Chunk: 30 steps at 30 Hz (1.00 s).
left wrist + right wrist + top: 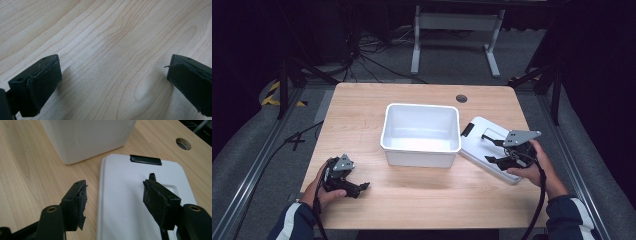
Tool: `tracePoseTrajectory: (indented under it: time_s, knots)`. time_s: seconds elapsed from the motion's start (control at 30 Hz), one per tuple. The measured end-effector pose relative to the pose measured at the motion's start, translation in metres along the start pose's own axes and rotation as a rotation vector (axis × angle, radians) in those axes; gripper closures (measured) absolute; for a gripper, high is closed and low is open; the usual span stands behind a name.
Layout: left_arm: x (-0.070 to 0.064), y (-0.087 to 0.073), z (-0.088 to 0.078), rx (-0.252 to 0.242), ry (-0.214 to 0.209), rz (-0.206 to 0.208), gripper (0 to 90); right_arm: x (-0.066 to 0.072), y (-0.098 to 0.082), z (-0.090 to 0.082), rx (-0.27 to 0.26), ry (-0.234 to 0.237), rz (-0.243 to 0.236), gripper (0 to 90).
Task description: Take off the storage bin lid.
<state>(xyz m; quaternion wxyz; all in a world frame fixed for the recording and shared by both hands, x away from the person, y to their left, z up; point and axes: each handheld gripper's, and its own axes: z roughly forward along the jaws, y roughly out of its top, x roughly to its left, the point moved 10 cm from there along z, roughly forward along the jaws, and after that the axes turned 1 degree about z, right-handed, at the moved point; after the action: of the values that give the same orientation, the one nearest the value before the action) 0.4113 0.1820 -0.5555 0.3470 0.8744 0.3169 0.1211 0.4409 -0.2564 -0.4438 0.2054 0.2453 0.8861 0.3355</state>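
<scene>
- A white tub (421, 134) is seen at the middle of the wooden bench (362, 110), open side up.
- A white lid (479, 145) with a black latch (467, 129) is laid flat on the bench just right of the tub, its near left corner close to the tub's wall.
- The right gripper (495, 151) is held over the lid, jaws spread, one jaw above the lid and the other above its left edge.
- The left gripper (358, 189) is held low at the near left of the bench, well apart from the tub, jaws spread over bare wood.
- A round hole (461, 98) is seen at the far side of the bench.
</scene>
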Motion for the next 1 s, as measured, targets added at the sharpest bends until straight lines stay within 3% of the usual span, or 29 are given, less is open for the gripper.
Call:
tracePoseTrajectory:
  time_s: [0.5,0.67,1.0]
  knots:
    - [0.000,0.000,0.000,0.000,0.000,0.000,0.1,0.034,-0.008,0.016,0.058,0.055,-0.065,35.4]
    - [0.000,0.000,0.000,0.000,0.000,0.000,0.1,0.042,-0.016,0.022,0.090,0.065,-0.070,34.0]
    - [0.000,0.000,0.000,0.000,0.004,0.000,0.1,0.053,-0.034,0.029,0.098,0.076,-0.077,32.2]
